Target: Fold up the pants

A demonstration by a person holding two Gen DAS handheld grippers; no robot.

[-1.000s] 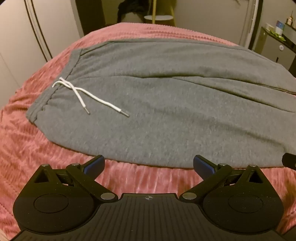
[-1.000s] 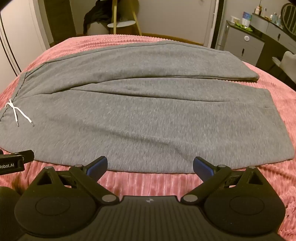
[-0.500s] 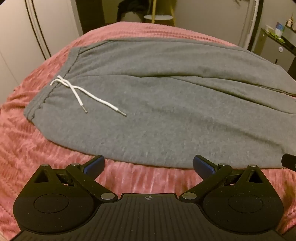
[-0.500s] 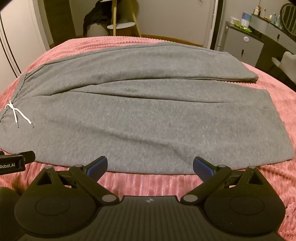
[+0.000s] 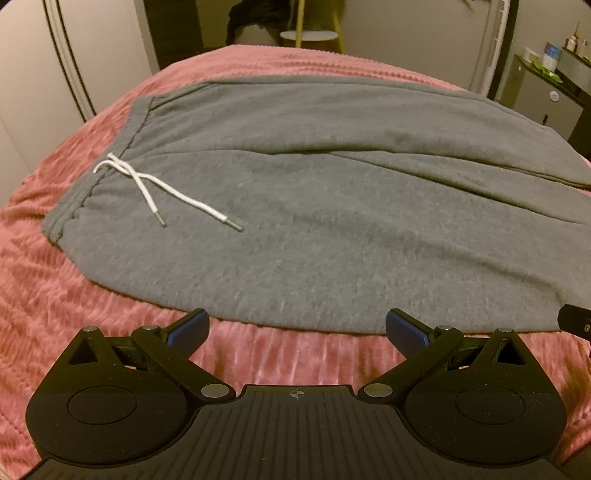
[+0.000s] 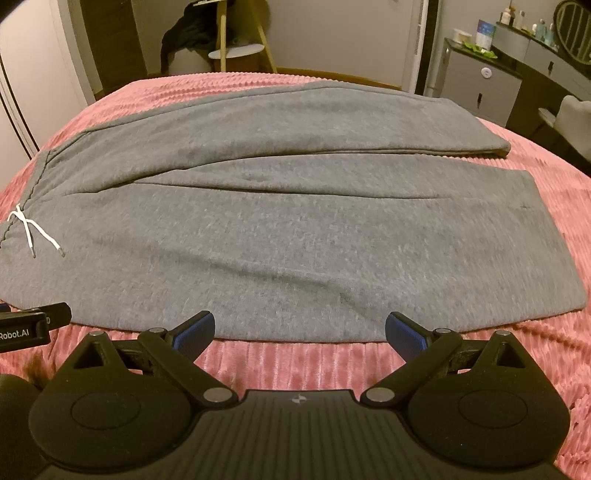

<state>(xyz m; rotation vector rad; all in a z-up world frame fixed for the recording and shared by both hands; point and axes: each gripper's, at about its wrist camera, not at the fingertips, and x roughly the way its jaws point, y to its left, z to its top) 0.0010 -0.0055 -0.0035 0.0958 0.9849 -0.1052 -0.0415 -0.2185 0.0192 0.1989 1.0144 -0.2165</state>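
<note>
Just ahead of both hand-held grippers: grey pants (image 6: 280, 236) flat on the pink bed (image 6: 295, 362)
left hand-held gripper (image 5: 295, 328): spread wide, holding nothing
right hand-held gripper (image 6: 299, 330): same, spread, empty
drawstring (image 5: 155, 188): far-left of the left one

Bed (image 6: 554, 206) w/ pink ribbed cover, fills lower frame. Beyond far edge, 12 o'clock: wooden stand (image 6: 225, 33) w/ round white shelf (image 6: 236, 51); dark clothes heap (image 6: 188, 33) just beside, at 11. At 1–2 o'clock: grey drawer unit (image 6: 480, 85) w/ white tub, blue-white box, green bits on top; bottles further right, too small to tell. White wardrobe doors (image 5: 37, 74) w/ dark trim at 9–10.
</note>
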